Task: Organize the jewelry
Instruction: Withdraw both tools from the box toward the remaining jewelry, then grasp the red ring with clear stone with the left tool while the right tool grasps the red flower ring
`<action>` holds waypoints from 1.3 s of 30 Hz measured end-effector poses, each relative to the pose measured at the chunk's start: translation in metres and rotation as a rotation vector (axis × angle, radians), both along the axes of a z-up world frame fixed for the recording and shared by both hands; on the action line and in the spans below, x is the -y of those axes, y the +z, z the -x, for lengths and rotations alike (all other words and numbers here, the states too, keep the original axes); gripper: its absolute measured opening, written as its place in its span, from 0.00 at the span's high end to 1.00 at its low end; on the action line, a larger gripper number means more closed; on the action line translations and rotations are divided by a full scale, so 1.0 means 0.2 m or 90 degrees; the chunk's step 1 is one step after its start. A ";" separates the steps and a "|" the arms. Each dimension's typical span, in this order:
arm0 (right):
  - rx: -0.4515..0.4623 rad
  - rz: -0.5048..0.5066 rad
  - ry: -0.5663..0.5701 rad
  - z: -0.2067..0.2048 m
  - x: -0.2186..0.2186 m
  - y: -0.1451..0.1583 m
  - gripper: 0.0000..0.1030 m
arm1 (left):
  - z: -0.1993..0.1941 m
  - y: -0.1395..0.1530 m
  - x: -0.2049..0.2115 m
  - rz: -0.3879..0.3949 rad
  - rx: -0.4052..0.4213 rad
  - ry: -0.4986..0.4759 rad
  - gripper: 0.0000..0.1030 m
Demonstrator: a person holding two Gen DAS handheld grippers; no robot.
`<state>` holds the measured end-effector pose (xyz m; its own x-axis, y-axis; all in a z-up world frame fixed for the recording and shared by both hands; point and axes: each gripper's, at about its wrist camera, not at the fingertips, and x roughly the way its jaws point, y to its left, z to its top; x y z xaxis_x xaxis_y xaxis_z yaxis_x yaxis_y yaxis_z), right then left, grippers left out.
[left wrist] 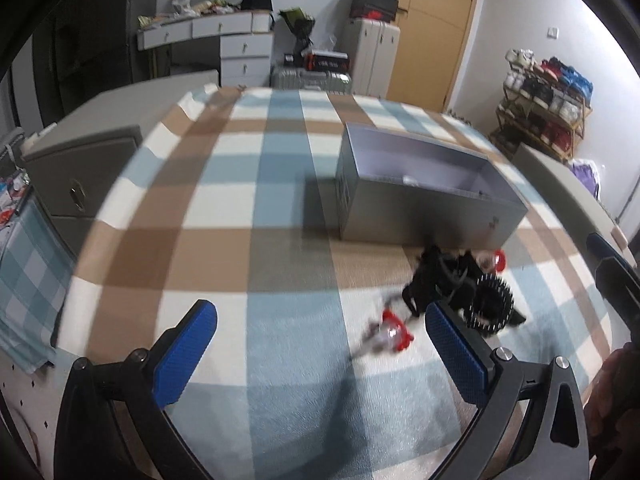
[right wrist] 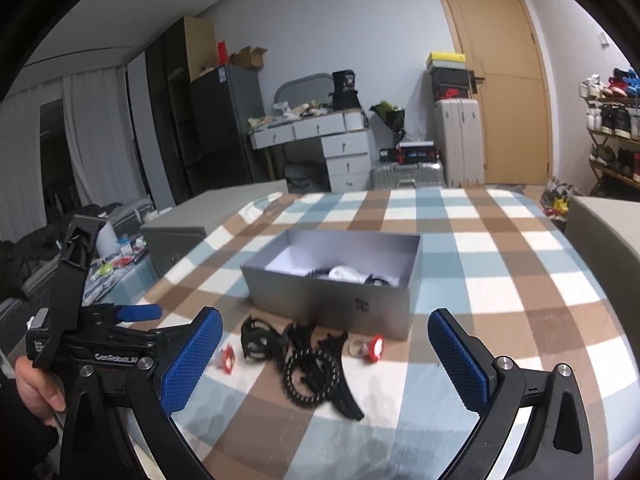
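Several pieces in the grey box (right wrist: 332,300) are hard to make out: something white and black, half hidden by its wall. On the checked cloth (right wrist: 500,248) just before the box lie a red clip (right wrist: 227,358), a black toothed hair-clip pile (right wrist: 304,360) and another red piece (right wrist: 372,347). The left gripper (left wrist: 320,344) and right gripper (right wrist: 325,354) both hang spread wide, empty.

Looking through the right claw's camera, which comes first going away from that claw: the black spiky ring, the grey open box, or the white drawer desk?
1. The black studded ring-shaped piece, on the checked cloth between the right claw's blue pads, slightly left.
2. The grey open cardboard box, just beyond it at mid-table.
3. The white desk with drawers, against the far wall, left of the door.
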<state>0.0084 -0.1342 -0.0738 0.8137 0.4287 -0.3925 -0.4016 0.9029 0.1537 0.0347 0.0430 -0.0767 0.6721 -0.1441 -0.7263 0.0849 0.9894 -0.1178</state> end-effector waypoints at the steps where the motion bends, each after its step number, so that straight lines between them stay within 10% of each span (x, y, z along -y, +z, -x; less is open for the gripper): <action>1: -0.013 0.006 0.008 -0.01 -0.01 -0.02 0.00 | 0.00 -0.01 0.00 0.000 -0.002 -0.003 0.01; 14: -0.076 -0.027 0.044 0.01 0.02 -0.11 0.00 | 0.00 -0.07 0.10 -0.030 -0.021 -0.060 0.02; 23: -0.089 -0.043 0.045 0.01 0.04 -0.13 0.00 | -0.02 -0.08 0.11 -0.014 -0.039 -0.075 0.33; 30: -0.093 -0.047 0.045 0.01 0.04 -0.13 0.00 | -0.02 -0.07 0.12 -0.021 -0.041 -0.093 0.76; 39: -0.102 -0.043 0.041 0.01 0.06 -0.15 0.00 | -0.01 -0.05 0.11 0.000 -0.036 -0.107 0.77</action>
<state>0.0062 -0.1455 -0.1032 0.7129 0.5073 -0.4843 -0.4234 0.8618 0.2794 0.0376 0.0209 -0.0870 0.5973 -0.2510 -0.7618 0.2423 0.9619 -0.1269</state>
